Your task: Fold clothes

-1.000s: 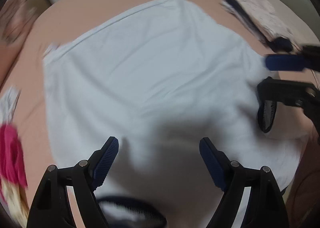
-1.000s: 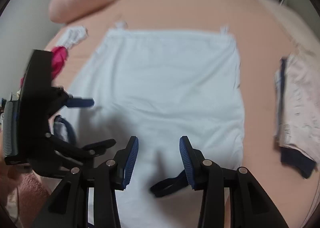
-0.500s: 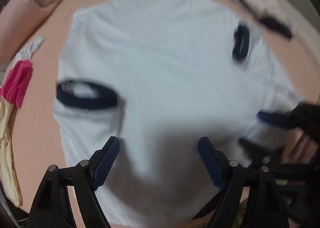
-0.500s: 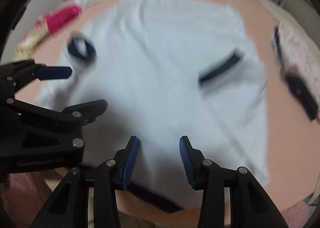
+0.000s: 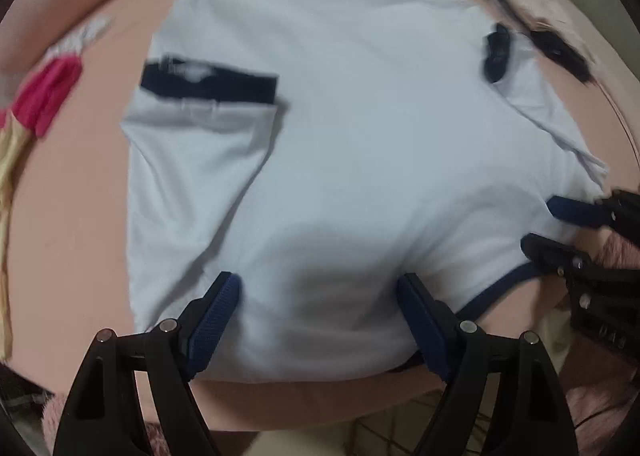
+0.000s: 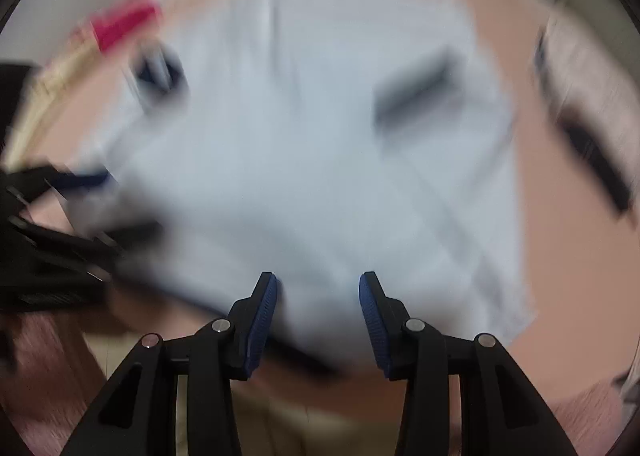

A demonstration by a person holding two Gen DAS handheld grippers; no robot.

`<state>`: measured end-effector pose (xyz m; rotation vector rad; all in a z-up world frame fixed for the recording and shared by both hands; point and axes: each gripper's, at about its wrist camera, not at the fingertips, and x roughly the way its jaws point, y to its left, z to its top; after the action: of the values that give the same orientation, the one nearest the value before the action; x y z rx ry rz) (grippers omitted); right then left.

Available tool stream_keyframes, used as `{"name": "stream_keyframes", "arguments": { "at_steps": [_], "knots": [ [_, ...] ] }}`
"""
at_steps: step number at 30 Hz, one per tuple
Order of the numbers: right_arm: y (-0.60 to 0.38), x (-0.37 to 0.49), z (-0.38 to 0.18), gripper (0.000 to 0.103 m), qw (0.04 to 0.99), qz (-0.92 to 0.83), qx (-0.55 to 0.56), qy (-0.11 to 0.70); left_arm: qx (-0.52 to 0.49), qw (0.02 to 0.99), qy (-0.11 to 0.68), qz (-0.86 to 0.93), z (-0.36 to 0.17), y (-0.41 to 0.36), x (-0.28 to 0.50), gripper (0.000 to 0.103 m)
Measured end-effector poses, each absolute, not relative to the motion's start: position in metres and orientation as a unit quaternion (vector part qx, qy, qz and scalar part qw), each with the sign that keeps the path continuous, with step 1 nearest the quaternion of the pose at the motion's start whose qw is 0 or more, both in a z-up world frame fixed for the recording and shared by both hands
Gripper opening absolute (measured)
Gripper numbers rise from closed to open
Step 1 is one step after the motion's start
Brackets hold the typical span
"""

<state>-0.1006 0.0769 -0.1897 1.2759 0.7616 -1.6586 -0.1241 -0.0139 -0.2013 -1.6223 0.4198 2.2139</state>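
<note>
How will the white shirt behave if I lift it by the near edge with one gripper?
The white shirt will probably sag and drape, not hold shape: it lies flat with soft creases on the bed. Its folded-in sleeve looks loose and may flop open. It seems thin and light, so the left gripper, now open, should lift it easily.

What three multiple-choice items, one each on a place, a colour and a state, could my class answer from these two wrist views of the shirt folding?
1. Where is the pink cloth?
A. left of the white shirt
B. on the shirt
C. in a gripper

2. What colour is the sleeve cuff?
A. red
B. navy
C. green

3. How is the left gripper?
A. shut on the shirt
B. open
C. out of view

Answers: 1 A, it lies on the bed beside the shirt. 2 B, a dark blue band ends the folded-in sleeve. 3 B, its fingers stand apart over the fabric.
</note>
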Motion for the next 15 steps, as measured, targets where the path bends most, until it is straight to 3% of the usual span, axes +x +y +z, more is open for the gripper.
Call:
{"name": "stream_keyframes", "arguments": {
  "at_steps": [4, 8, 11, 15],
  "knots": [
    [0.111, -0.102, -0.176, 0.043, 0.453, -0.670, 0.509, 0.294, -0.580, 0.175, 0.124, 0.786, -0.187, -0.026, -0.115, 0.081],
    [0.127, -0.123, -0.144, 0.043, 0.436, -0.712, 0.499, 0.233, -0.537, 0.139, 0.134, 0.821, -0.163, -0.023, -0.120, 0.081],
    [0.142, -0.149, -0.125, 0.043, 0.385, -0.770, 0.474, 0.184, -0.542, 0.080, 0.066, 0.834, -0.164, -0.036, -0.129, 0.081],
    [0.169, -0.183, -0.145, 0.043, 0.310, -0.788, 0.515, 0.129, -0.558, 0.037, -0.055, 0.827, -0.185, -0.057, -0.129, 0.081]
  ]
}}
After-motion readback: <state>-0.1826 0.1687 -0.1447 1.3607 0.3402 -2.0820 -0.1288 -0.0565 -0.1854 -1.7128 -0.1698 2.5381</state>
